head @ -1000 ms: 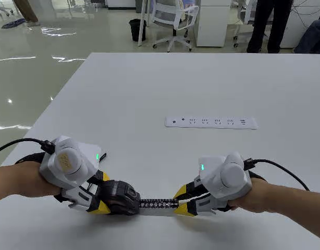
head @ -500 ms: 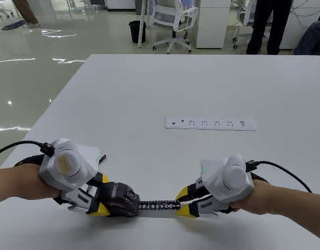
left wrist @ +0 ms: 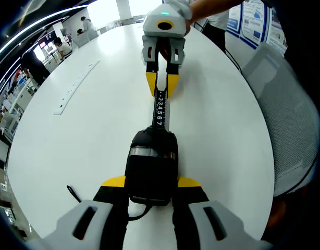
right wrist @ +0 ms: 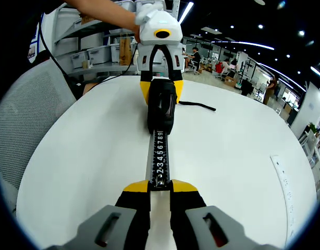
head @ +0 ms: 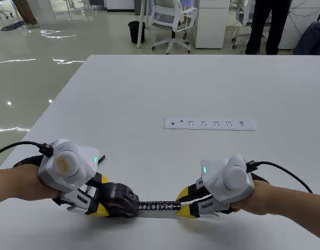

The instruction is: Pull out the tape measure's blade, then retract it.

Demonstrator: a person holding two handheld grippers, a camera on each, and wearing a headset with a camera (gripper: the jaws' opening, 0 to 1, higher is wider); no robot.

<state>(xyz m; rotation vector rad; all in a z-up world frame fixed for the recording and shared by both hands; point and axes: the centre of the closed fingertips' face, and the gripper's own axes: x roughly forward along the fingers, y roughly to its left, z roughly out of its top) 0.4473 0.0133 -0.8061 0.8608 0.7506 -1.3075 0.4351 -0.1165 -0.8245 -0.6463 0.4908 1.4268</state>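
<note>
In the head view the rear of the black tape measure case [head: 118, 199] was hidden between the clamped jaws of the left gripper [head: 102, 195]. The white numerals on the black steel blade [head: 159, 205] were too small to read there. The blade's end hook was out of sight, pinched inside the yellow-tipped jaws of the right gripper [head: 182, 202]; in the right gripper view those jaws covered it too. In the left gripper view the thin black wrist cord [left wrist: 73, 194] ran under that gripper's body, its attachment unseen. A standing person in dark trousers [head: 269, 26] and a white office chair [head: 173, 18] were cut off by the head view's top edge. The sockets of the flat white power strip [head: 209, 123] on the desk [head: 201, 83] were too small to tell apart.
</note>
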